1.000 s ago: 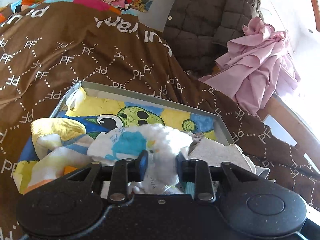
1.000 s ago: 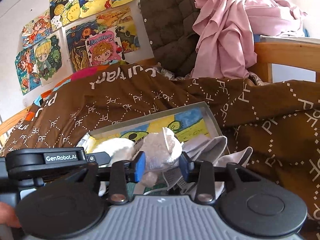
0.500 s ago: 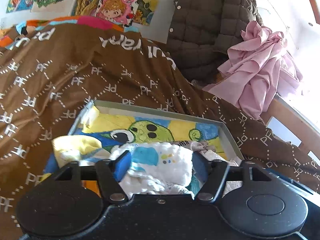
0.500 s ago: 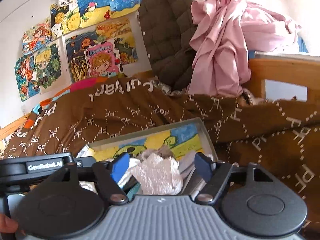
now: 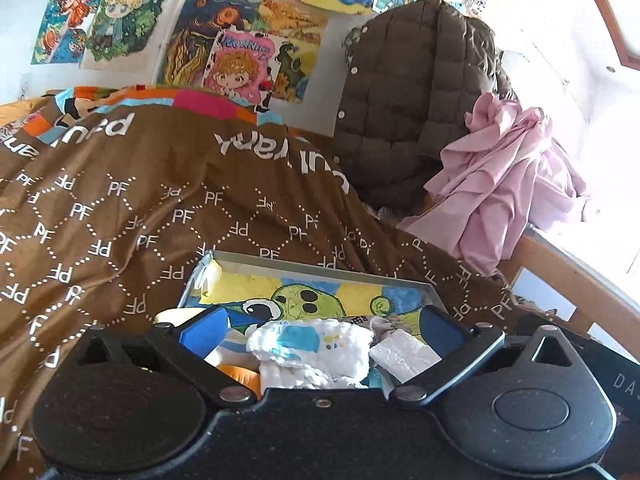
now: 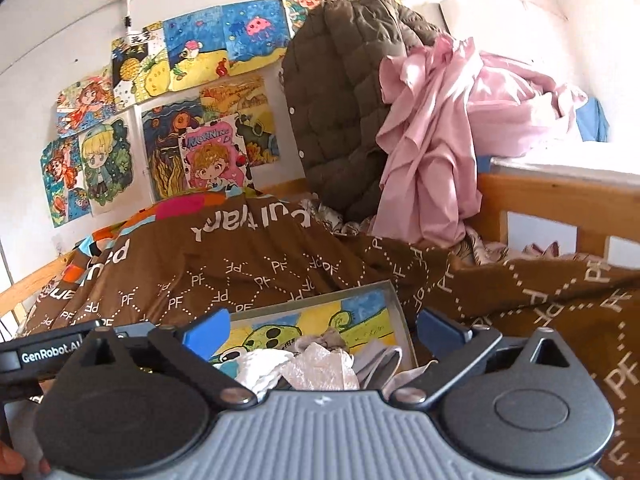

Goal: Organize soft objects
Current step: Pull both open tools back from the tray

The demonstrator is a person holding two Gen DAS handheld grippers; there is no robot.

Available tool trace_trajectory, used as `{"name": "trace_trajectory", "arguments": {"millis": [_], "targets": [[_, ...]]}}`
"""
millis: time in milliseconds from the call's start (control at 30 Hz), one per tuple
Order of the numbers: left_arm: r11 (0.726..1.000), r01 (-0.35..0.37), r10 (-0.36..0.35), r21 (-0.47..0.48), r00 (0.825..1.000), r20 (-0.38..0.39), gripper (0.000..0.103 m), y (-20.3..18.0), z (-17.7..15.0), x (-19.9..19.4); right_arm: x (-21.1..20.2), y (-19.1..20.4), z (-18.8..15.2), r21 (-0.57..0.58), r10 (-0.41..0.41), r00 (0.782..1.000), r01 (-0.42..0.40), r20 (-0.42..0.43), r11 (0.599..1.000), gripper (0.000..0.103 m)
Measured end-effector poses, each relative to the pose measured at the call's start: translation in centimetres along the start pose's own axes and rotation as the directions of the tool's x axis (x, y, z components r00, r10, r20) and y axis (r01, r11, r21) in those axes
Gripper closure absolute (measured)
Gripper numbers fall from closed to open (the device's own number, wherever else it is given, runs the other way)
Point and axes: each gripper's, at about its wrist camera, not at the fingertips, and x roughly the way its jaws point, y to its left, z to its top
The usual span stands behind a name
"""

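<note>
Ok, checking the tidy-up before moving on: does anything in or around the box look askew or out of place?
Mostly the cloths: the white muslin cloth and pale crinkled cloth lie bunched, not folded, in the box, and a grey cloth drapes over its near edge. Nothing looks spilled or damaged.

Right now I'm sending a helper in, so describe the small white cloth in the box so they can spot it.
On the brown blanket lies a shallow grey box lined with a turtle drawing. At its near end sits the white cloth, crinkly, with a blue patch and small dots, unlike the plain pinkish cloth beside it.
</note>
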Motion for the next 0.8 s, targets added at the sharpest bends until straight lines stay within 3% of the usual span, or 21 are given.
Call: {"name": "trace_trajectory", "arguments": {"millis": [433,800], "targets": [[0.999,-0.026,0.027,-0.021,0.998,0.053,0.001,-0.2,-1.0,-7.7,-7.1,1.7,0.8,-0.089,-0.002,0.999,0.006,0.047,0.996,0.0],[0.999,-0.04,0.04,0.01,0.996,0.075,0.001,-1.3,-2.0,-12.1,-10.8,1.7,0.3,-0.093,0.002,0.998,0.003,0.062,0.996,0.0]]}}
